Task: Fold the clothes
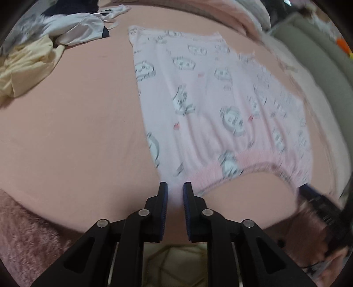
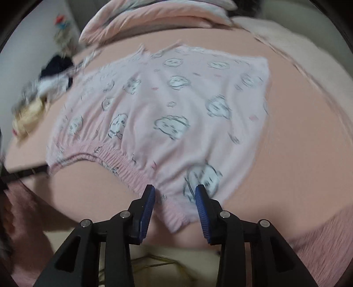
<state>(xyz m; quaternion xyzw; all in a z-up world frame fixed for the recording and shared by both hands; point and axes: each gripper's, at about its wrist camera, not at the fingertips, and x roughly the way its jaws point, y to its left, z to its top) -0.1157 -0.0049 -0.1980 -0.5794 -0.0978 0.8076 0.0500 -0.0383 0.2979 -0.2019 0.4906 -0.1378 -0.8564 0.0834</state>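
Soft pink shorts [image 2: 167, 114] (ruched waistband) flat

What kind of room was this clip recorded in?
Most likely a bedroom. The pink printed shorts lie spread on a peach bedsheet, with rumpled pink bedding at the far end and a pile of unfolded clothes on the bed.
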